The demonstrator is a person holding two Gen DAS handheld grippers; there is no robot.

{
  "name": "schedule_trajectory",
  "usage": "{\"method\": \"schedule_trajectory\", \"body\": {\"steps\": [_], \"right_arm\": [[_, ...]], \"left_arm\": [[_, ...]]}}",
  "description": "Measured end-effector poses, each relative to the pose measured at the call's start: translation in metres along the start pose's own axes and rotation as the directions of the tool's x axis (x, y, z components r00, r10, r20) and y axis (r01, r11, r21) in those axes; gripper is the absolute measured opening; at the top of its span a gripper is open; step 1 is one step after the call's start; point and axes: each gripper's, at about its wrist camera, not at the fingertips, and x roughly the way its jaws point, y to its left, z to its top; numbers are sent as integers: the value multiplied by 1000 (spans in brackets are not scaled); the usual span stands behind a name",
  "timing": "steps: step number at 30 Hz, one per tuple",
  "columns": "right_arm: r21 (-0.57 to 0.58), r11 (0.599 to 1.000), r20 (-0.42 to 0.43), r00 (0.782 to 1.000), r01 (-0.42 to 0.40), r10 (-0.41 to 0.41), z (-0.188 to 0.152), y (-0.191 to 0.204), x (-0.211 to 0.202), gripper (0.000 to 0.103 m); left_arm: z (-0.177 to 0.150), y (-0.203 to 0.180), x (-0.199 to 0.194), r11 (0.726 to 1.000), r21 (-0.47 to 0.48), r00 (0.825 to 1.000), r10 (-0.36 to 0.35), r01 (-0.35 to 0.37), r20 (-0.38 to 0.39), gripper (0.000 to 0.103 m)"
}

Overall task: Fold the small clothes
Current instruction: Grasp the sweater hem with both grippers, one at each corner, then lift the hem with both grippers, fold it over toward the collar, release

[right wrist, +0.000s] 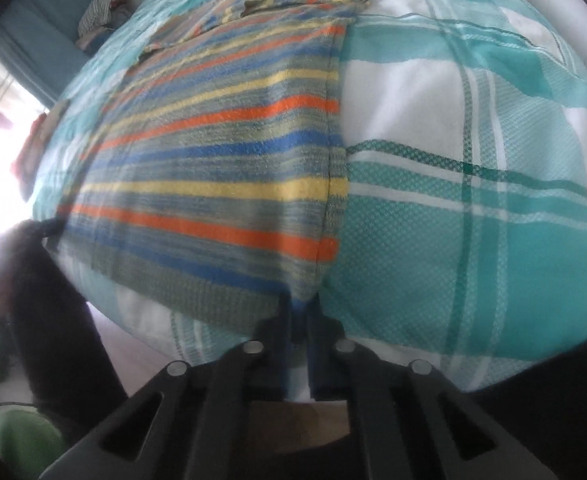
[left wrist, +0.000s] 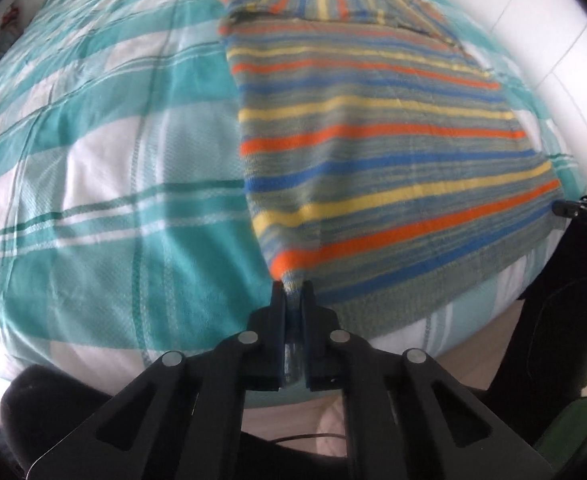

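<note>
I see a bed under a teal-and-white plaid bedspread (left wrist: 93,168), a white wall (left wrist: 553,40) at far right, bright daylight left.

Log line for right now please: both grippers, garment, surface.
left gripper: shut on striped sweater near-left hem corner | right gripper: shut on near-right hem corner | sweater: flat on checked bedcover

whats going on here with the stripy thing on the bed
A person is folding a striped knit sweater laid flat on a teal and white checked bedcover. Each hand holds a tool: the left tool is shut on the near left corner of the hem, and the right tool is shut on the near right corner. The sleeves at the far end already lie folded over the body.
</note>
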Motion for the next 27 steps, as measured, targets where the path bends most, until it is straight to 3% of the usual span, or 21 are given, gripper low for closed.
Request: {"method": "schedule_trajectory", "body": {"steps": [3,6,9,12,14,15,16,17,18,20,22,25,27], "right_arm": [[1,999,87,995,-54,54,23,-1,-30,6],[-12,998,176,982,-60,61,65,-4,-47,6],[-28,999,252,967,-17,23,129,-9,-46,6],[6,1000,309,951,21,-22,214,-18,-30,6],[53,999,368,930,2,-22,270,-29,-17,6],[67,998,401,916,-13,-14,297,-35,-5,7],[93,996,421,907,-12,-28,319,-43,7,13],[133,991,423,903,16,-71,335,-50,18,31],[170,985,419,902,35,-104,343,-58,25,40],[205,979,436,896,-7,-85,345,-69,25,41],[166,986,444,894,-18,-58,338,-68,21,41],[52,998,375,927,-21,0,334,-57,27,41],[14,1000,313,950,6,-10,338,-51,37,41]], "left_arm": [[30,17,-21,993,-57,990,-100,106,94,5],[80,35,-31,981,-92,965,-150,172,214,5],[144,51,-23,975,-112,945,-155,194,287,5],[223,69,-5,965,-157,922,-141,209,359,5],[272,82,17,952,-187,905,-151,241,398,12],[288,91,29,945,-239,909,-113,222,400,23],[301,100,43,935,-308,926,-49,174,374,46],[309,106,53,925,-358,941,0,129,338,54],[313,109,58,920,-376,947,23,106,322,55],[307,115,58,932,-344,941,9,115,338,55],[294,115,56,948,-295,934,-9,122,358,60],[291,110,61,965,-234,940,-36,122,338,61],[291,103,66,973,-199,946,-51,120,321,61]]}}
